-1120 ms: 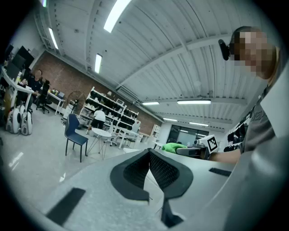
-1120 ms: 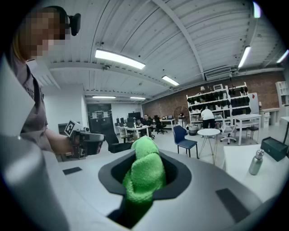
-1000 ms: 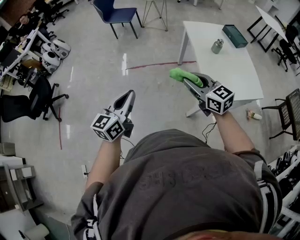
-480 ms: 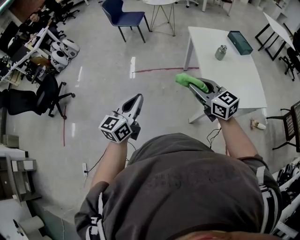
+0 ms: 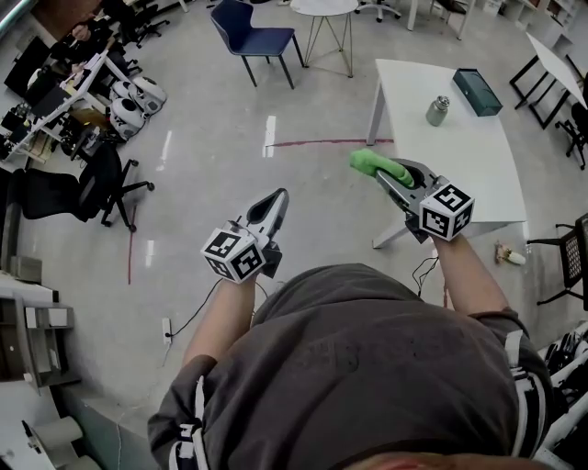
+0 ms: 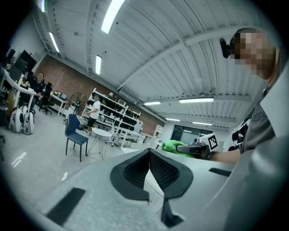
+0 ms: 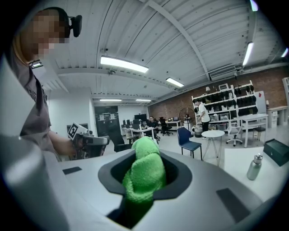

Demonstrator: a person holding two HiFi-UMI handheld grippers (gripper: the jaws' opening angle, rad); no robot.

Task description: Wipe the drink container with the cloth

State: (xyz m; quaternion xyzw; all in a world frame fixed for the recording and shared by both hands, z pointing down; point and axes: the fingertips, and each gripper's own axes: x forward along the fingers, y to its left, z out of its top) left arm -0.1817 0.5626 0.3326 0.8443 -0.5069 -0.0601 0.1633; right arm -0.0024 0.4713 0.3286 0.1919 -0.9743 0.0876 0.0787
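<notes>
The drink container (image 5: pixel 438 110), a small metal bottle with a cap, stands on the white table (image 5: pixel 459 156) ahead and to the right; it also shows in the right gripper view as the bottle (image 7: pixel 254 167). My right gripper (image 5: pixel 384 171) is shut on a green cloth (image 5: pixel 371 162), held in the air short of the table's near left corner. The cloth (image 7: pixel 144 173) bulges out between the jaws. My left gripper (image 5: pixel 277 196) hangs over bare floor, shut with nothing in it (image 6: pixel 149 152). From the left gripper view the cloth (image 6: pixel 173 146) shows off to the right.
A dark green box (image 5: pixel 478 92) lies on the table behind the bottle. A blue chair (image 5: pixel 255 39) and a small round table (image 5: pixel 322 7) stand farther back. Office chairs and cluttered desks (image 5: pixel 64 119) line the left. A red line (image 5: pixel 322 142) marks the floor.
The whole scene has slid down and nearer in the head view: the person has stepped toward the table. Both grippers keep the same pose, the cloth still held.
</notes>
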